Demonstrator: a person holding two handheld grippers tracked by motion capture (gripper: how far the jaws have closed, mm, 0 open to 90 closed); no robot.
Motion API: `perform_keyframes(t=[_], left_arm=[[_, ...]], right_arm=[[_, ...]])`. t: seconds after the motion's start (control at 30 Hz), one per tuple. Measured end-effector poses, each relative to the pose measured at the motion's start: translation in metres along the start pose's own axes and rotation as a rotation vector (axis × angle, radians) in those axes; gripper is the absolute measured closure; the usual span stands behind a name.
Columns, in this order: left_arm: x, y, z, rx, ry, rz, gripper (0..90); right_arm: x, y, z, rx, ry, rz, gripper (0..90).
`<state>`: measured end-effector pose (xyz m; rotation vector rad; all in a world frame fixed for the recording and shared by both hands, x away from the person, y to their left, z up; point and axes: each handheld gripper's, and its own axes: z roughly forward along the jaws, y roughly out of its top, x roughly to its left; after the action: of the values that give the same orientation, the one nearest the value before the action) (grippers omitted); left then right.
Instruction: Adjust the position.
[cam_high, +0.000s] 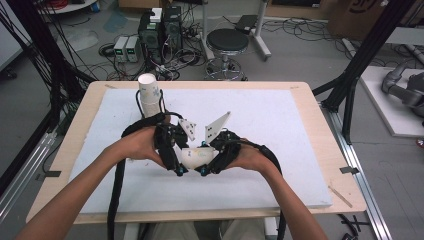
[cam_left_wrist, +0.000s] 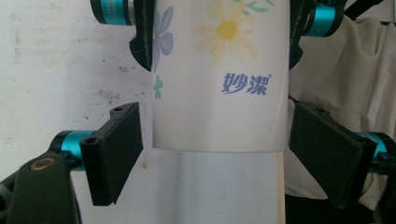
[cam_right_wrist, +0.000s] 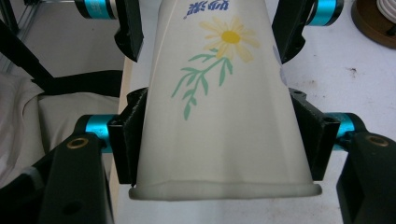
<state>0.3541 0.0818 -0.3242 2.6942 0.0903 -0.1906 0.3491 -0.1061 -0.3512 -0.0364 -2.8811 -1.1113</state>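
A white paper cup (cam_high: 197, 156) printed with flowers lies on its side in the air between my two grippers, above the white board. My right gripper (cam_right_wrist: 224, 140) is shut on the cup (cam_right_wrist: 224, 116) near its rolled rim, both pads pressed on its wall. My left gripper (cam_left_wrist: 215, 140) is open around the cup's (cam_left_wrist: 219, 107) base end, with a narrow gap at the left pad (cam_left_wrist: 121, 149). In the high view the left gripper (cam_high: 181, 162) and the right gripper (cam_high: 212, 160) face each other, tips close together.
A stack of paper cups (cam_high: 149, 95) stands upright at the back left of the white foam board (cam_high: 280, 130) that covers the wooden table (cam_high: 320, 125). Black cables trail from both grippers. A stool (cam_high: 227, 42) and computer boxes (cam_high: 160, 30) stand on the floor beyond.
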Motion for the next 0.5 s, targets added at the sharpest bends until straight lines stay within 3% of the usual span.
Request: perform_keyframes(t=[0.5], left_arm=[[0.0004, -0.0031, 0.0029, -0.014, -0.028, 0.009, 26.1]], right_arm=[[-0.0008, 0.0007, 0.0041, 0.010, 0.007, 0.001, 31.9]])
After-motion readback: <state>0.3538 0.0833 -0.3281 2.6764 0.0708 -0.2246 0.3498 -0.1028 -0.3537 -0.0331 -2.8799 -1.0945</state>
